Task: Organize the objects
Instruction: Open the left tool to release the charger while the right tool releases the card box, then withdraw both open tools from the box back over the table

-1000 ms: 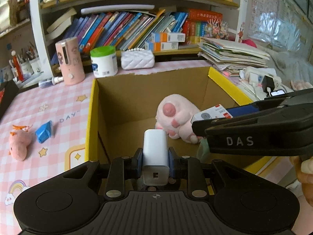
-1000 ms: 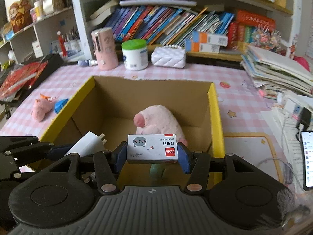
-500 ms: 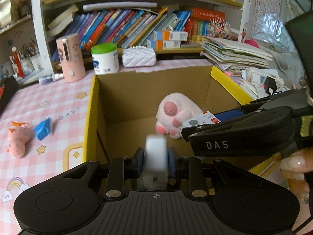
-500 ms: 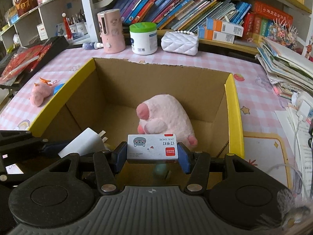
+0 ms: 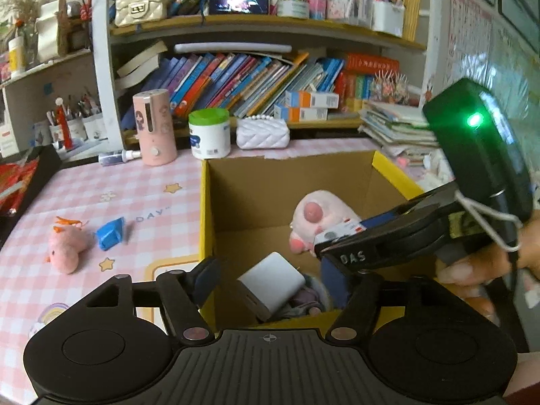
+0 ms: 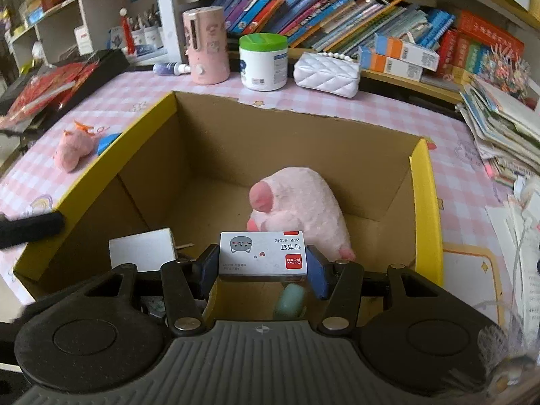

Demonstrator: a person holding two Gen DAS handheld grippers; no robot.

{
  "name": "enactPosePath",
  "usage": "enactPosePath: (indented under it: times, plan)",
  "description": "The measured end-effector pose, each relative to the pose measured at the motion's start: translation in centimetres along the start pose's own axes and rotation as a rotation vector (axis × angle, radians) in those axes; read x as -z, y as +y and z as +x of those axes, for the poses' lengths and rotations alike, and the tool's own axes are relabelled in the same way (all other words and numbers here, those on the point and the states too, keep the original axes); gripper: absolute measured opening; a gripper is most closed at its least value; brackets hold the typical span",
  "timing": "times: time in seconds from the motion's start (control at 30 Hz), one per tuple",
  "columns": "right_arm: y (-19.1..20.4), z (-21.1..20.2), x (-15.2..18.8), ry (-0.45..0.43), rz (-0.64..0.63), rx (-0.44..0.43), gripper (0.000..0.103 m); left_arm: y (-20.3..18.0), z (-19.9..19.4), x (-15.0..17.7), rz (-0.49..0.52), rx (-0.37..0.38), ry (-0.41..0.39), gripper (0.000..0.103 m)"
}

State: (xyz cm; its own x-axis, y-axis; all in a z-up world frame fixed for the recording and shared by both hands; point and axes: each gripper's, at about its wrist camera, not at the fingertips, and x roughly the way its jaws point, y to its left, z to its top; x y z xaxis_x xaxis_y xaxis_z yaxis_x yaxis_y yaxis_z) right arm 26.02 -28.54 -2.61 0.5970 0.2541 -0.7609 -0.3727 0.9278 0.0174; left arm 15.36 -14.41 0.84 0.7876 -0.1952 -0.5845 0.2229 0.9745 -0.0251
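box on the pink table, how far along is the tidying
Done: the pink plush and white charger lie in the cardboard box; the left gripper has just been opening, nothing between its jaws. In hand: the right gripper clamps the staple box. Left: small pink toy and blue item.

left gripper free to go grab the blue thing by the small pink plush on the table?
Probably yes. The left gripper is open with nothing between its fingers, and the blue object lies uncovered on the table, outside the box wall.
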Motion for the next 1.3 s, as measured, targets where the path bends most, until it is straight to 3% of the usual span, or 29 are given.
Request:
enactPosePath:
  times: [0.13,0.3,0.47,0.7,0.87,1.13,1.3]
  plan:
    - [0.4,0.2,0.1,0.022,-0.044,-0.002,0.051,-0.1,-1.2,0.3,-0.005,-0.018,-0.05,0.082]
    - [0.6,0.2,0.1,0.022,-0.044,0.01,0.053,0.6,-1.9,0.5,-0.035,-0.047,-0.071,0.087]
    - [0.7,-0.4,0.3,0.0,-0.025,0.021,0.061,1.5,-2.4,0.9,-0.065,-0.101,-0.07,0.095]
    - [1.2,-2.8,0.7,-0.075,0.044,0.052,0.072,2.7,-3.6,1.7,-0.085,-0.138,-0.071,0.097]
    - [1.7,-5.1,1.4,-0.14,0.111,0.098,0.073,3.7,-4.6,2.4,-0.099,-0.149,-0.076,0.097]
    - [2.5,-9.3,3.9,-0.25,0.244,0.217,0.079,4.9,-6.1,3.7,-0.093,-0.132,-0.076,0.097]
    - [3.7,-11.2,6.1,-0.264,0.301,0.278,0.079,5.6,-7.3,4.7,-0.077,-0.105,-0.064,0.097]
